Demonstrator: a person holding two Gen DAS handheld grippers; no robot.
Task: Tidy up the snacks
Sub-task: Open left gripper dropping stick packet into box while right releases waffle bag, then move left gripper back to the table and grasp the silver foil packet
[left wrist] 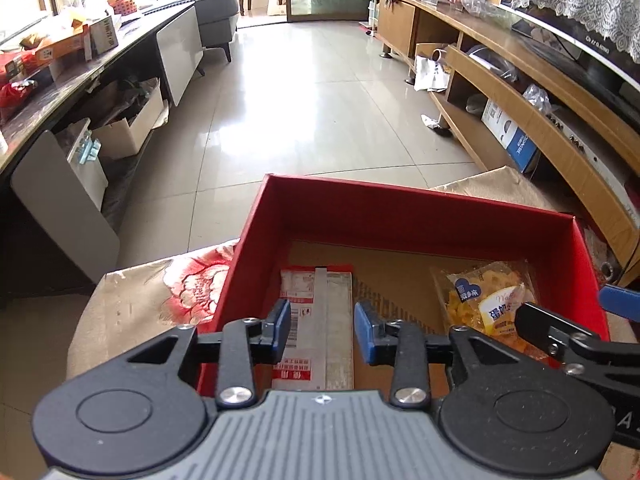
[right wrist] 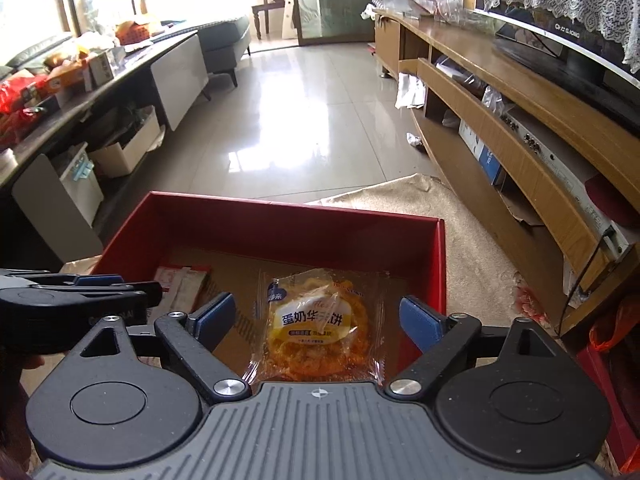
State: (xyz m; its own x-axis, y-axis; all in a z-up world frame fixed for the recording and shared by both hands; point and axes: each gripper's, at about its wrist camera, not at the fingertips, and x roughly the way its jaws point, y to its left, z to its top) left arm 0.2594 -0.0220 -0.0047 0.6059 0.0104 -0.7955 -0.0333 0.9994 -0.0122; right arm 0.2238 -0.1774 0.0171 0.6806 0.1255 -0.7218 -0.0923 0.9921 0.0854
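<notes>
A red box (left wrist: 400, 208) (right wrist: 280, 216) with a cardboard floor stands on a cloth-covered table. Inside it lie a flat red-and-silver snack sachet (left wrist: 320, 320) (right wrist: 184, 284) on the left and a clear packet holding a yellow waffle cake (left wrist: 488, 304) (right wrist: 320, 324) on the right. My left gripper (left wrist: 322, 330) hovers over the sachet, jaws apart, pads clear of it. My right gripper (right wrist: 316, 318) hangs above the waffle packet with its jaws wide open and nothing gripped. The left gripper (right wrist: 84, 292) shows at the right wrist view's left edge; the right gripper (left wrist: 576, 316) shows at the left wrist view's right edge.
The beige cloth with a red flower (left wrist: 192, 284) covers the table under the box. A wooden TV cabinet (right wrist: 520, 128) with a television runs along the right. A dark counter (left wrist: 80, 76) crowded with boxes lines the left. Tiled floor (left wrist: 304, 104) lies beyond.
</notes>
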